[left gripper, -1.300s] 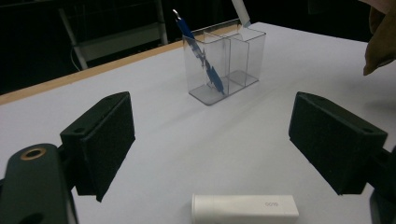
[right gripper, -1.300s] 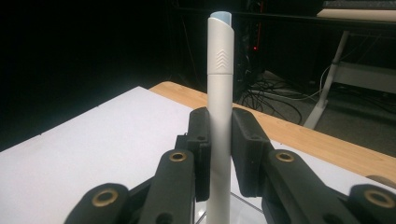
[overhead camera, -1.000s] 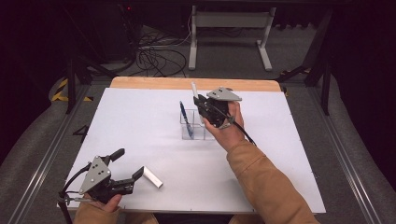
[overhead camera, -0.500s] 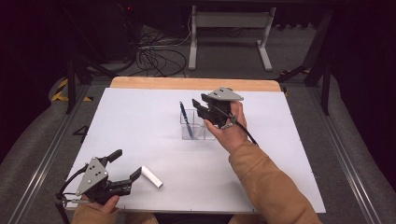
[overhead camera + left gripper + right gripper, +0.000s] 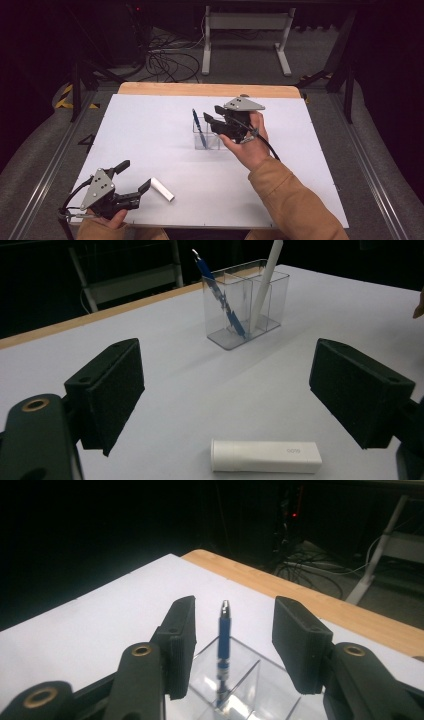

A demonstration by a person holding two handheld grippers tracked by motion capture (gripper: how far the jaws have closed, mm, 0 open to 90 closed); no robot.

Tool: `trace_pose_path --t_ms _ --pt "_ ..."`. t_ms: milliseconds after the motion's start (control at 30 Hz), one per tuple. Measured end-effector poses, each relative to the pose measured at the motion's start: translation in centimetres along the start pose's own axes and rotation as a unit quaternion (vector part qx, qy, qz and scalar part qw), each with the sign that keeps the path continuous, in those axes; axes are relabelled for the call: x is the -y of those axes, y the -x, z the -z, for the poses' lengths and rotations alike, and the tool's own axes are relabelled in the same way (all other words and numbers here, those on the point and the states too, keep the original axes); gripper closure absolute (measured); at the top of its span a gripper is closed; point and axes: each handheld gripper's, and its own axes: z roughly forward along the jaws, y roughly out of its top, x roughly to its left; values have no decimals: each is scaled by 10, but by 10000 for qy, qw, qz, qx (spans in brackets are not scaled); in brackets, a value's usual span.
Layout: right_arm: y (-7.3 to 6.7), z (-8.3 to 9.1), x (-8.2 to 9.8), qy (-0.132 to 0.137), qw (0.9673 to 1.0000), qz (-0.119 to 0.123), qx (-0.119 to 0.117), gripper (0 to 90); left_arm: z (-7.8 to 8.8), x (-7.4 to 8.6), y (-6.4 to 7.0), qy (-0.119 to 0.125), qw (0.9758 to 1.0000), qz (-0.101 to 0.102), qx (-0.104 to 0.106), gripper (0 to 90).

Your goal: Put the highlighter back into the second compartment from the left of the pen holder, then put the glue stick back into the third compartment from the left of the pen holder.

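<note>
A clear two-part pen holder [image 5: 206, 141] stands mid-table with a blue pen [image 5: 199, 127] leaning in its left compartment. In the left gripper view a white pen [image 5: 265, 285] leans in the holder's [image 5: 245, 310] other compartment. My right gripper [image 5: 212, 120] hovers just above and to the right of the holder. Its jaws have just been opening and hold nothing; the blue pen [image 5: 224, 635] stands beyond them. My left gripper [image 5: 132, 175] rests open near the front left edge, with a short white tube [image 5: 162, 189] lying on the table ahead of its jaws.
The white table top [image 5: 150, 130] has a wooden strip [image 5: 210, 90] along its far edge. Cables [image 5: 165, 62] and a metal stand [image 5: 245, 30] sit on the dark floor behind. Metal rails run along both sides of the table.
The right gripper's jaws have spread apart and let go of the white pen, which now stands in the holder. That gripper has drawn back and up a little. The left gripper has stayed still.
</note>
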Motion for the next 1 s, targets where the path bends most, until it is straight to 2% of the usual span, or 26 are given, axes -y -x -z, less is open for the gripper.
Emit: trace_pose_path --t_ms 333,700,867,1000 --pt "-10 9 0 -207 9995 63 -208 531 0 0 -1 15 10000 -35 -16 151" --pt "-16 11 0 -305 9991 54 -301 525 1 -1 0 12 10000 -39 -27 151" --pt "-22 12 -2 -458 9977 -57 -501 510 1 -1 0 18 10000 -31 -38 151" --pt "-27 11 -2 -726 9941 -223 -778 490 3 0 0 9 10000 -6 -51 151"
